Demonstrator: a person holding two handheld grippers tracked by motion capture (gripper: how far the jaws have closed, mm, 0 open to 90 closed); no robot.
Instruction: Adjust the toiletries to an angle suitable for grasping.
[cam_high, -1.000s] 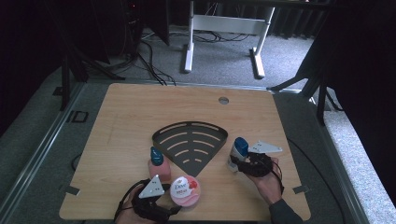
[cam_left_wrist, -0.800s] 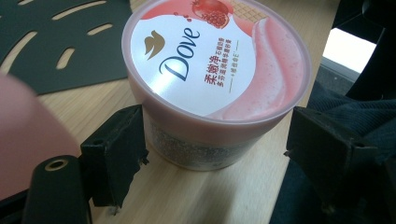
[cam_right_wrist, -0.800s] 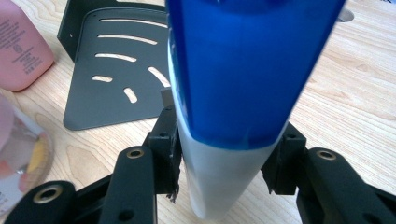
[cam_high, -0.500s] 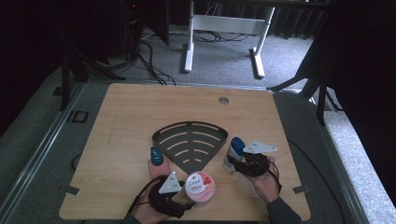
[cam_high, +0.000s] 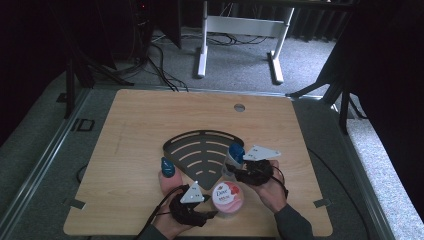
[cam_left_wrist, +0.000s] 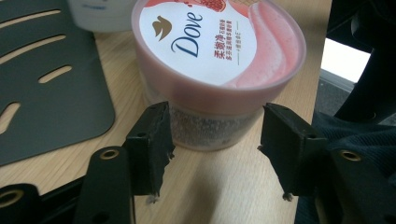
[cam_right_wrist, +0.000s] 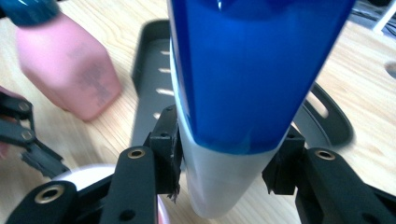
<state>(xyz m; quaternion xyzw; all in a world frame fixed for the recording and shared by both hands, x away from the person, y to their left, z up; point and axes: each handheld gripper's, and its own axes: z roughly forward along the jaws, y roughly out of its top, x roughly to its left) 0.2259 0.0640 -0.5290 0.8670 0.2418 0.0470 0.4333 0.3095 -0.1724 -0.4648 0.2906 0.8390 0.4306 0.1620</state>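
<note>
On the wooden tabletop (cam_high: 135, 130), a pink bottle with a blue cap (cam_high: 168, 172) stands left of the black slotted rack (cam_high: 202, 150). The left tongs (cam_left_wrist: 212, 149) have just been closing, and the pink Dove jar (cam_left_wrist: 219, 60) sits between the pads, untouched (gaps show either side), near the front edge. The right tongs (cam_right_wrist: 226, 163) clamp a blue-and-white tube (cam_right_wrist: 247, 79) beside the rack's right edge.

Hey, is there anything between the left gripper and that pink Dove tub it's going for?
Nothing visible. In the left gripper view the left gripper, whose jaws have just been closing, has a jaw at each side of the Dove tub, with bare wooden table in the gap. The pads are not yet pressing on it.
</note>
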